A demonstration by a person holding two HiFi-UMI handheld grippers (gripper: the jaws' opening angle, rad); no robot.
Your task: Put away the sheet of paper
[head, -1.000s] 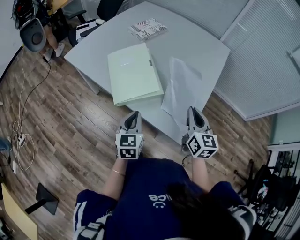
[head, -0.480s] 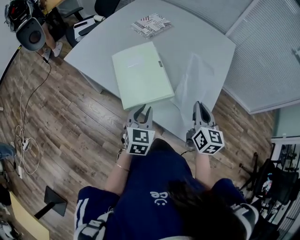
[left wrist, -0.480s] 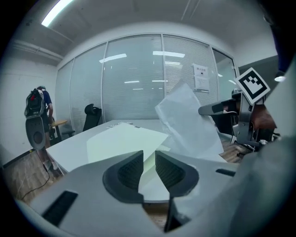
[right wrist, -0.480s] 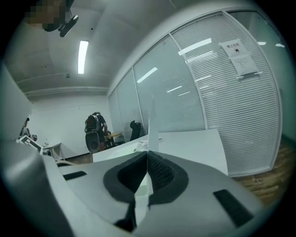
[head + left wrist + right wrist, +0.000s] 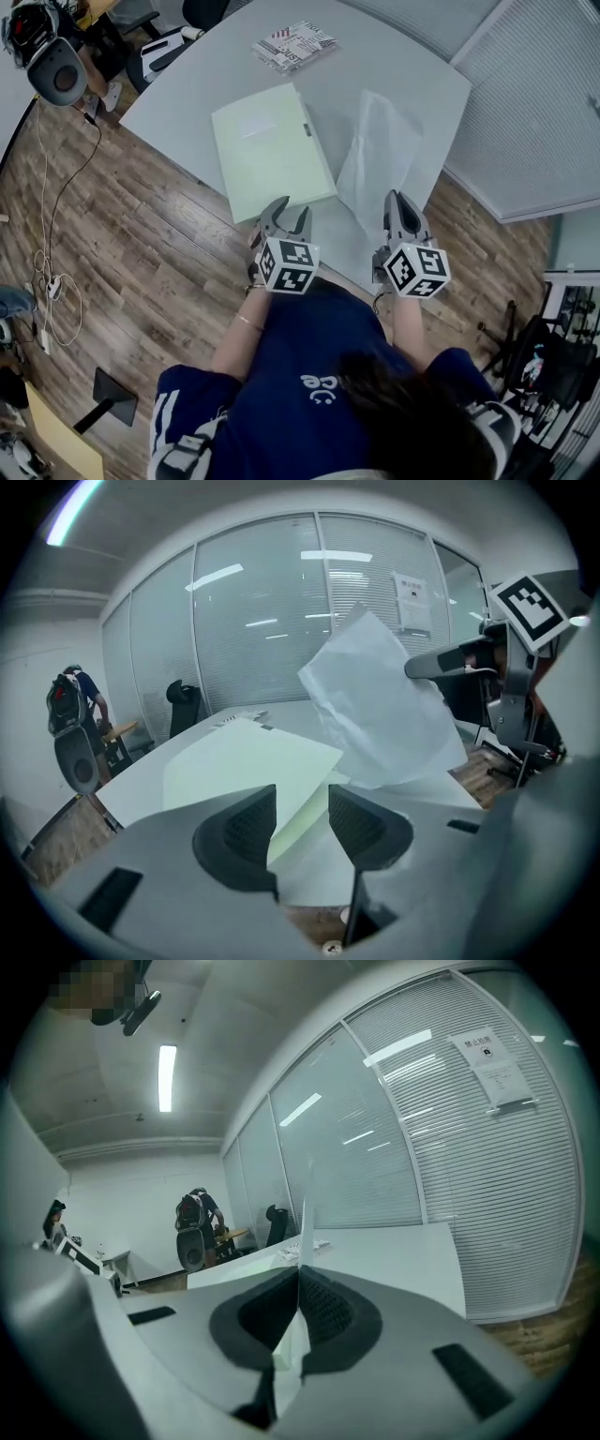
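At the far left of the head view, at 10 o'clock from the table (image 5: 394, 66), stands a grey office chair (image 5: 54, 73). Below it, cables (image 5: 52, 291) trail over the wooden floor (image 5: 141, 244).

On the left half of the table lies a closed, pale green folder (image 5: 267, 150). At 12 o'clock from it, near the far edge, is a printed packet (image 5: 293, 45).

The left gripper (image 5: 288, 217) sits at 6 o'clock from the folder, just at its near edge. Its jaws are opening and already stand wide apart. In the left gripper view (image 5: 300, 827) the pads press on nothing. The folder's (image 5: 244, 761) near edge shows through the gap beyond them.

The sheet of paper (image 5: 380, 159) is at 3 o'clock from the folder, over the right half of the table. The left gripper view shows the sheet (image 5: 380, 714) creased and raised off the tabletop.

The right gripper (image 5: 401, 214) is at 6 o'clock from the sheet, with its jaws closed tight on the near edge. In the right gripper view (image 5: 298, 1312) the paper (image 5: 305, 1213) runs edge-on up from between the pressed pads.

At 3 o'clock, beyond the table, is a glass partition with blinds (image 5: 534, 103).
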